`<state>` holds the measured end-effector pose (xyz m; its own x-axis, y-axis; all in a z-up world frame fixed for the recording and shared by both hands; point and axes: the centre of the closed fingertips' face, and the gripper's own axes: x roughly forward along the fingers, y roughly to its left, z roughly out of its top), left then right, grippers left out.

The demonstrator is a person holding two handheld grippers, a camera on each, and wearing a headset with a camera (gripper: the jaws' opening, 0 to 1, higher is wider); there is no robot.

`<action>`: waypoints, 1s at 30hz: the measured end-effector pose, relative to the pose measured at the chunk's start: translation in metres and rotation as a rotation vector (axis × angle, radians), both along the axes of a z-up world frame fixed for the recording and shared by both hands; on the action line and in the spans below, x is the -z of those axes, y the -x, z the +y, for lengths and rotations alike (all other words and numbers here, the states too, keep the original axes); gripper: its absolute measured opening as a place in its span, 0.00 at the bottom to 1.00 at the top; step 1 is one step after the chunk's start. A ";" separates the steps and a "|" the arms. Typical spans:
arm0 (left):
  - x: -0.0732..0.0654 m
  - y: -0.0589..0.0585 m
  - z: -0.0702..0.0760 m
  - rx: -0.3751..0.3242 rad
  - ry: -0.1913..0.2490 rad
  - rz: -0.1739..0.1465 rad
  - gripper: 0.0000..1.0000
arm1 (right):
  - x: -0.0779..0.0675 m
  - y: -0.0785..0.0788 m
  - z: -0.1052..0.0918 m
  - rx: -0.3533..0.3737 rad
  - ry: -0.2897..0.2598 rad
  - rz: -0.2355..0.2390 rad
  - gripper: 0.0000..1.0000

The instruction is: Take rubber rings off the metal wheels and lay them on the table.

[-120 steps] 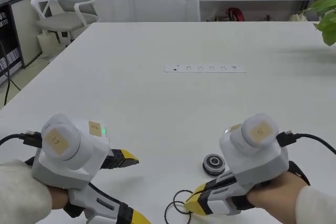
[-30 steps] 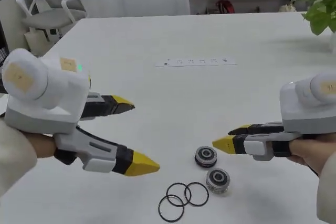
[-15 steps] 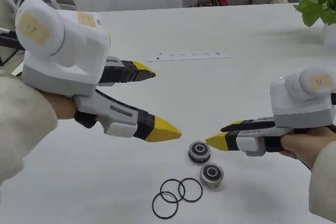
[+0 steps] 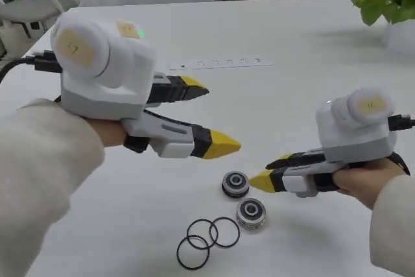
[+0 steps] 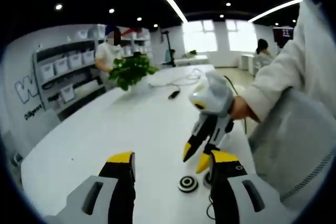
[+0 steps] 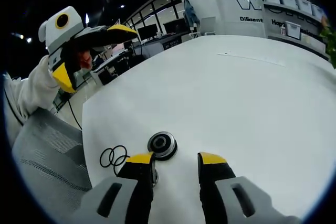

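The left gripper (image 4: 213,116) hangs above the table (image 4: 311,82), jaws spread wide with nothing between them. The right gripper (image 4: 270,170) sits low, its jaws parted a moderate way and likewise empty, its yellow tips just beside one metal wheel (image 4: 235,183). A second wheel (image 4: 250,213) lies near the first, closer to the person. Three black rubber rings (image 4: 213,231) lie flat on the table beside the wheels, overlapping one another
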<state>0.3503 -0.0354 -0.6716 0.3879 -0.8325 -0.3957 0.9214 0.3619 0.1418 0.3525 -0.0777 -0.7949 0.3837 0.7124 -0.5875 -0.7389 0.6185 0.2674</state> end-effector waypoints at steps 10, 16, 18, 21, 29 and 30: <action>0.045 -0.001 -0.007 0.019 -0.077 0.035 0.54 | 0.009 0.005 0.004 -0.044 0.024 0.008 0.28; 0.087 0.007 -0.011 0.066 -0.178 0.061 0.45 | 0.012 0.008 0.009 -0.078 0.040 -0.003 0.27; 0.092 0.008 -0.014 0.073 -0.177 0.065 0.42 | 0.012 0.009 0.011 -0.082 0.034 -0.004 0.27; 0.095 0.006 -0.017 0.057 -0.150 0.084 0.41 | 0.012 0.009 0.013 -0.091 0.037 -0.014 0.26; 0.103 0.002 -0.019 0.037 -0.126 0.107 0.32 | 0.012 0.010 0.016 -0.095 0.033 -0.015 0.27; 0.105 0.003 -0.020 0.038 -0.127 0.110 0.31 | 0.012 0.010 0.016 -0.094 0.032 -0.015 0.27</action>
